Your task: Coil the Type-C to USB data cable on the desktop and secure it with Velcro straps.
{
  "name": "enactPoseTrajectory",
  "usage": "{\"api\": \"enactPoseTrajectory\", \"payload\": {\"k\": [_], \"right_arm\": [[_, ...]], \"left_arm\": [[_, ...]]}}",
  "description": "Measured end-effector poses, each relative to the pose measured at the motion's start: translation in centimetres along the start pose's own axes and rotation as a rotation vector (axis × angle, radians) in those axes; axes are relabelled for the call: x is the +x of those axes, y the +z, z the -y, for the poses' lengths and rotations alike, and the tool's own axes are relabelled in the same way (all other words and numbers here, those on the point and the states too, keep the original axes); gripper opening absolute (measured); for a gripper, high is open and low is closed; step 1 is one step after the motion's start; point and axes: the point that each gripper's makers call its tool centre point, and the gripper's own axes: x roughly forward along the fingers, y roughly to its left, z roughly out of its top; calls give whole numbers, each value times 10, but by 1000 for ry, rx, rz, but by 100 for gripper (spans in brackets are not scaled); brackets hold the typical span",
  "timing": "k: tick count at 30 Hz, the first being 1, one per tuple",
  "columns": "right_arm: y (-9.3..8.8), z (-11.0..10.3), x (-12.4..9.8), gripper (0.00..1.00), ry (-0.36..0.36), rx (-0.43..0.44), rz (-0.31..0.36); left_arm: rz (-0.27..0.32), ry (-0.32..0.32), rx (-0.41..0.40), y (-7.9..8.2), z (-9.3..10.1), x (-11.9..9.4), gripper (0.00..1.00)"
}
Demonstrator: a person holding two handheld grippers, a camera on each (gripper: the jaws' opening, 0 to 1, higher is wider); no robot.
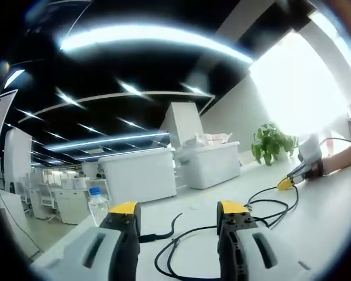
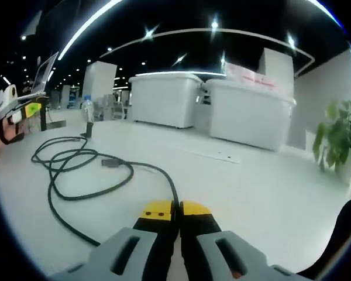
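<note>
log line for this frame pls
left tongs: open, over cable | right tongs: shut on cable | cable: loose loops on desk, uncoiled | strap: can't tell

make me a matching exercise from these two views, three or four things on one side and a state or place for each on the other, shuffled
Things:
1. left gripper
2. right gripper
3. data cable
4. water bottle

States or places:
A. shut on the cable
B. standing upright at the far edge of the white desktop
C. open, with cable lying between the jaws
D. lying in loose loops, not yet coiled

Pairs: 1-C, 2-A, 3-D, 4-B
</note>
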Motion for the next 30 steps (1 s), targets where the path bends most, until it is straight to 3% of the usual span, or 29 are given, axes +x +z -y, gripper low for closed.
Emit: {"api": "enactPoseTrajectory", "payload": {"k": [8, 13, 15, 21, 25, 30], "right_arm": [[19, 2, -7, 2, -11, 12, 57], [40, 2, -17, 2, -57, -82, 123], [52, -3, -22, 2, -74, -165, 159], [74, -22, -34, 2, -60, -204, 221], [91, -34, -44, 2, -51, -228, 272], [113, -61, -58, 1, -1, -257, 347]], "left_arm": [[5, -11, 1, 2, 3, 0, 53], [-1, -30, 10, -1, 10, 1, 53], [-2, -43, 20, -2, 13, 1, 53], [12, -75, 37, 1, 23, 1, 53], [16, -109, -1, 1, 31, 2, 53], [29, -148, -11, 2, 41, 2, 52]]}}
